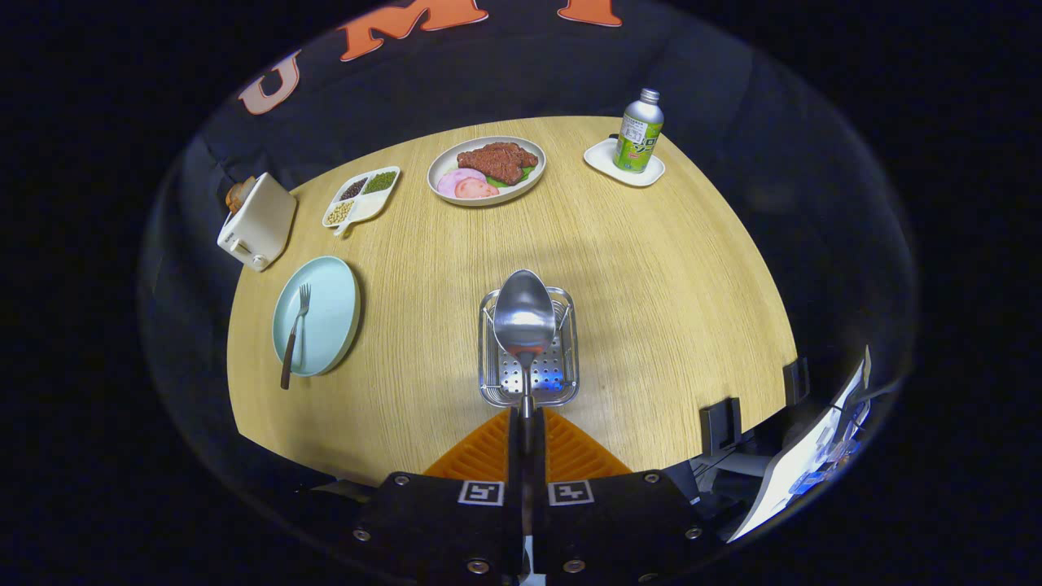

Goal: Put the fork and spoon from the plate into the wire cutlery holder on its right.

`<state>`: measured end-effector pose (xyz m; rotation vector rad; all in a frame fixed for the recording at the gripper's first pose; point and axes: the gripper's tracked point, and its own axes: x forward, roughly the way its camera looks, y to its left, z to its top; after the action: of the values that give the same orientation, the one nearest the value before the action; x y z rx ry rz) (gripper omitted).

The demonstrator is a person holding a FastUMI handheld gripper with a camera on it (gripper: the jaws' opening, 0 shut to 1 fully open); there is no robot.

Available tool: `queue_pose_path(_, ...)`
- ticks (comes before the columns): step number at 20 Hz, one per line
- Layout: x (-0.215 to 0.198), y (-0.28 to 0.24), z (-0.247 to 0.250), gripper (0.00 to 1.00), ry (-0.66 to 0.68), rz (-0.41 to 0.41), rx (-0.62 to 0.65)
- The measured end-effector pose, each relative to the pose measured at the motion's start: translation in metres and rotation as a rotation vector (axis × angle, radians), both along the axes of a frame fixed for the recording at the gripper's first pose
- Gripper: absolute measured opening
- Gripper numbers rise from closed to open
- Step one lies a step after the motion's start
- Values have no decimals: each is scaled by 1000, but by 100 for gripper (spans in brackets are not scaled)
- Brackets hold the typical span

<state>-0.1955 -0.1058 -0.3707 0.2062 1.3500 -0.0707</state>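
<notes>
Pale wood tabletop spreads wide and mostly bare around the wire cutlery holder, which sits just ahead of the gripper. Its fingers are pressed together on the handle of the spoon, whose long axis runs straight away from them, bowl outward, above the holder. Well off to the left, the fork lies on the light blue plate, tines pointing away, handle overhanging the near rim.

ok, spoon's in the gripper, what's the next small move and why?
Probably lower and release: the gripper is shut on the spoon, whose bowl hangs over the wire cutlery holder. The fork is on the plate, for afterwards.
</notes>
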Motion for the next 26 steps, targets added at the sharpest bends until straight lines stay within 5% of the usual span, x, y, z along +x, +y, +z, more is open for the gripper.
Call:
queue_pose_path(9,50,-10,32,14,-164,-90,17)
queue_pose_path(13,89,-10,67,31,-366,-121,2)
queue_pose_path(18,135,0,121,75,-653,-140,-51)
queue_pose_path(20,151,13,147,83,-771,-136,-57)
queue_pose_path(26,180,63,213,87,-1103,-75,-53)
